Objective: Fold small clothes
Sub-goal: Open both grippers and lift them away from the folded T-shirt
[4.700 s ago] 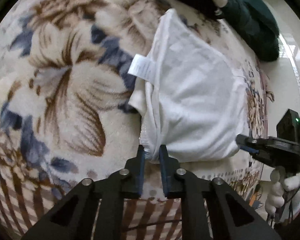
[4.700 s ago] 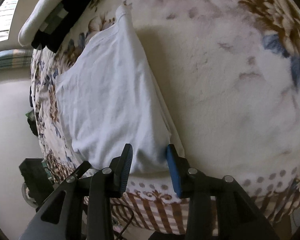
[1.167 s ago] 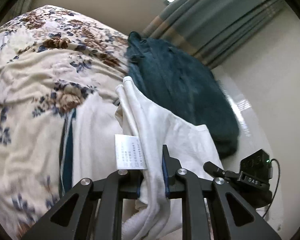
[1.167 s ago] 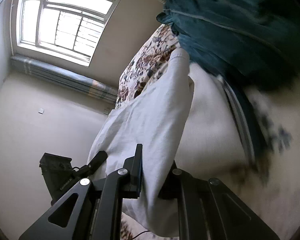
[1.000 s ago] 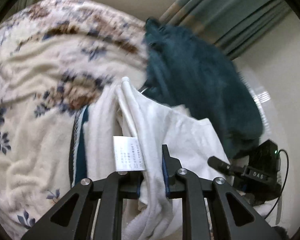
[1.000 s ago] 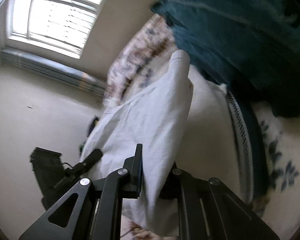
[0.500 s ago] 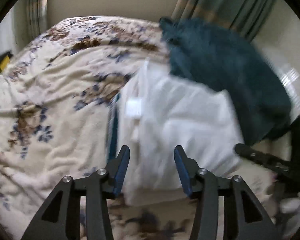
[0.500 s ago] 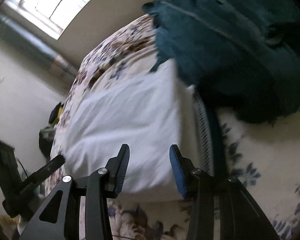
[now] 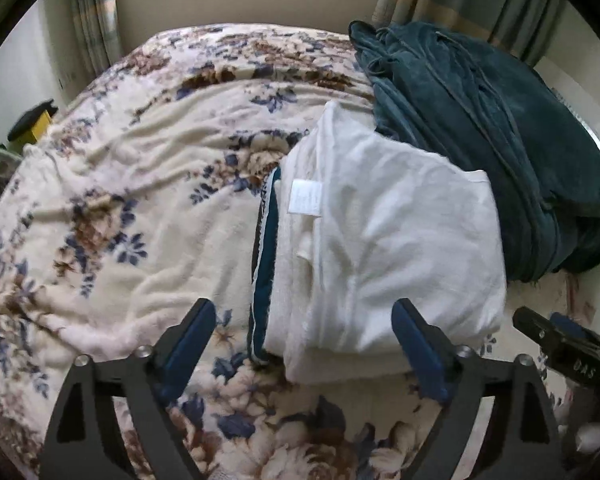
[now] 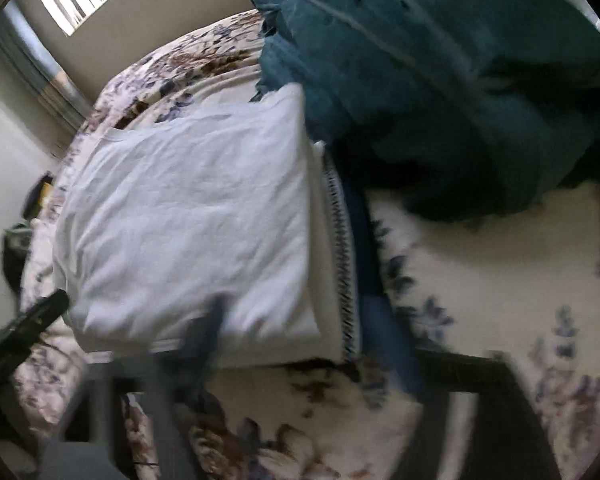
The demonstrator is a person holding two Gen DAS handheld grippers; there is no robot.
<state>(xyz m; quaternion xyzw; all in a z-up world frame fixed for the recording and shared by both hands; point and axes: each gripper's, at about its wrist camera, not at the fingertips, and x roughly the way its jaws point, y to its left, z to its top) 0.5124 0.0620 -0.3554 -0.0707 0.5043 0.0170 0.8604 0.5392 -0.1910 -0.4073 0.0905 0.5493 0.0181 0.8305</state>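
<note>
Ahead of both spreading jaws, the folded white garment (image 9: 400, 240) lies released (nothing pinched) on the floral blanket (image 9: 120, 200); left gripper (image 9: 304, 344) and right gripper (image 10: 304, 344) are opening wide.

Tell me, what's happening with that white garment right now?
Left hand-held gripper and right hand-held gripper opening, nothing pinched. Folded white garment lies released on the stack on the floral blanket. Teal robe alongside, not obstructing.

"DAS" on black device (image 9: 580, 364) at right edge; white care tag (image 9: 305, 197) print illegible.
</note>
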